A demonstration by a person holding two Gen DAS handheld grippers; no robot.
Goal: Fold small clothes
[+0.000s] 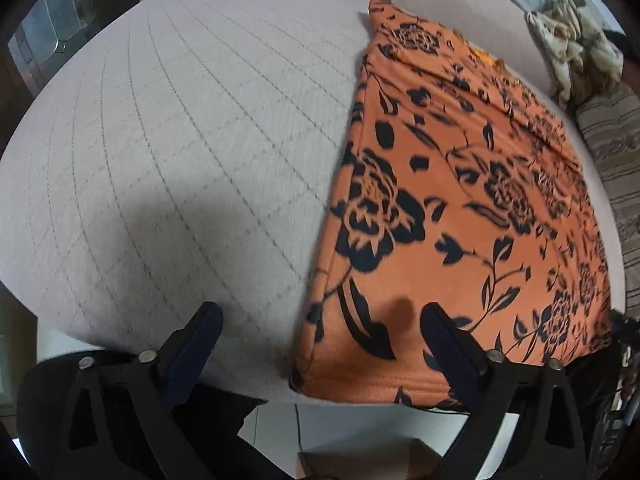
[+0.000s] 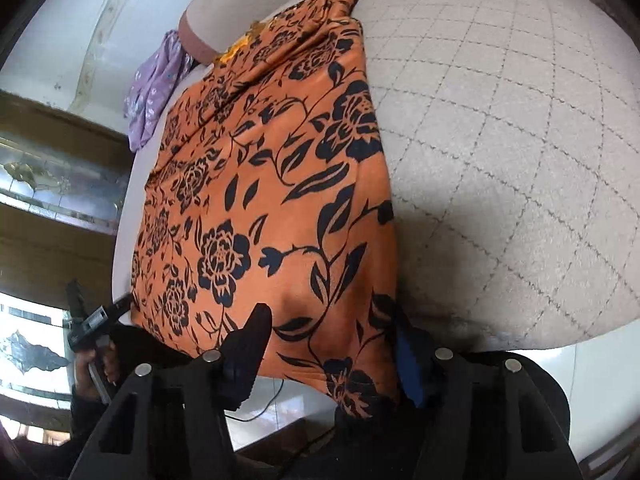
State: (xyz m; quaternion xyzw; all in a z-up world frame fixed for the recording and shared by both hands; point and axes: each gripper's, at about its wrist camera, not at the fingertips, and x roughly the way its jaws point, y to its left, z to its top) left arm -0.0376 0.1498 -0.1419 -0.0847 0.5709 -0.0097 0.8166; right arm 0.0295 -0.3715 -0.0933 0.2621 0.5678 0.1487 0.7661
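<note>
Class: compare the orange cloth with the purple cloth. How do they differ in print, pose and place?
The orange cloth bears big black roses and leaves; the purple cloth has small pale flowers. The orange cloth lies spread flat across the quilted bed; the purple cloth is bunched and hangs off the bed's far edge. The orange cloth reaches the near edge by the tongs; the purple cloth lies well away from them. Both are floral fabrics.

Quilted beige bed (image 1: 180, 140), white wall (image 2: 60, 32)
</note>
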